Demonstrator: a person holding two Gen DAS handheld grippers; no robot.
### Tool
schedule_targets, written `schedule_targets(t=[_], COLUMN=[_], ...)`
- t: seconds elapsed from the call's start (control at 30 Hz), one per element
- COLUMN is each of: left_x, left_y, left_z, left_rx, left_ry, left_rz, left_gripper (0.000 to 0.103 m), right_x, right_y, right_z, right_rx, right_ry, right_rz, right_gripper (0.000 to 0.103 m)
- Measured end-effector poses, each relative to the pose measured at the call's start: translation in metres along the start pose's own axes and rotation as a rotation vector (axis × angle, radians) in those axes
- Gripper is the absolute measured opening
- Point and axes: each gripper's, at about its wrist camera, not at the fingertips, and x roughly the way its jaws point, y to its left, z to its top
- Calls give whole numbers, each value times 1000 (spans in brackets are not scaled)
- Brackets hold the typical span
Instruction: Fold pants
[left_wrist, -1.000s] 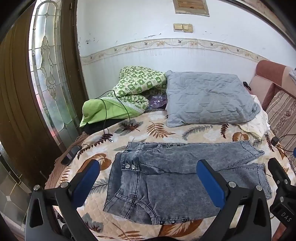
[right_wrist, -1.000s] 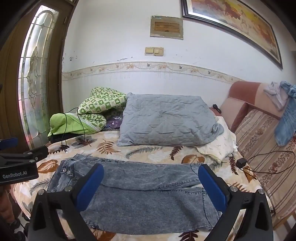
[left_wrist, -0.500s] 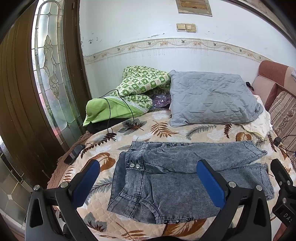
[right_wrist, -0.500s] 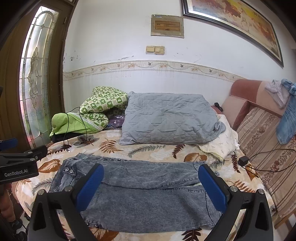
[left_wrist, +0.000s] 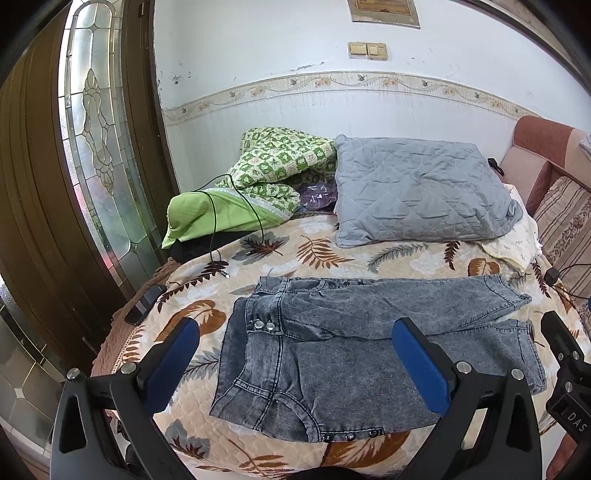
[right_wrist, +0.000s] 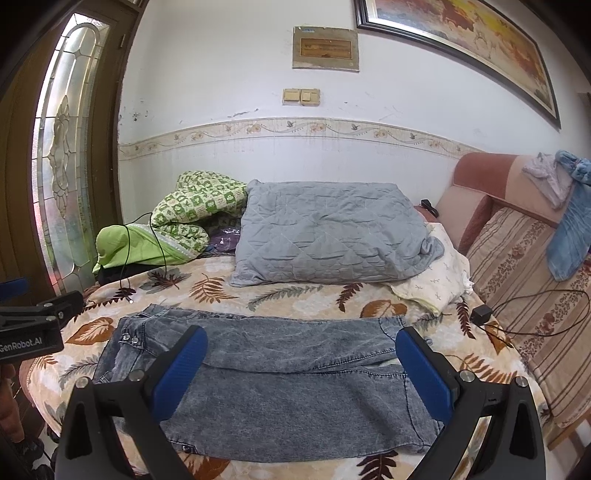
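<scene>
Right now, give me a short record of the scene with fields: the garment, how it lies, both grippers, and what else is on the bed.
garment: grey denim pants
lie: spread flat on the leaf-print bedspread, waistband toward the left, legs toward the right, one leg overlapping the other
left gripper: open, holding nothing, above the pants
right gripper: open, holding nothing, above the pants
behind the pants: grey quilted pillow, green patterned blanket
fold: not yet begun

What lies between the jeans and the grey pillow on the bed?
Only bare leaf-print bedspread separates the jeans from the grey pillow; nothing rests on that strip. Both wrist views show it.
</scene>
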Motion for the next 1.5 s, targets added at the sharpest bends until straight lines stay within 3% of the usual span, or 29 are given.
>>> schedule_targets(t=[1.5], left_x=[21], left_y=[-8], left_z=[-6], left_rx=[18], left_ry=[48], left_rz=[-8], left_gripper=[103], right_x=[18], right_y=[-7], right_z=[-10], right_rx=[31], right_ry=[38], right_rz=[-15], right_gripper=[103])
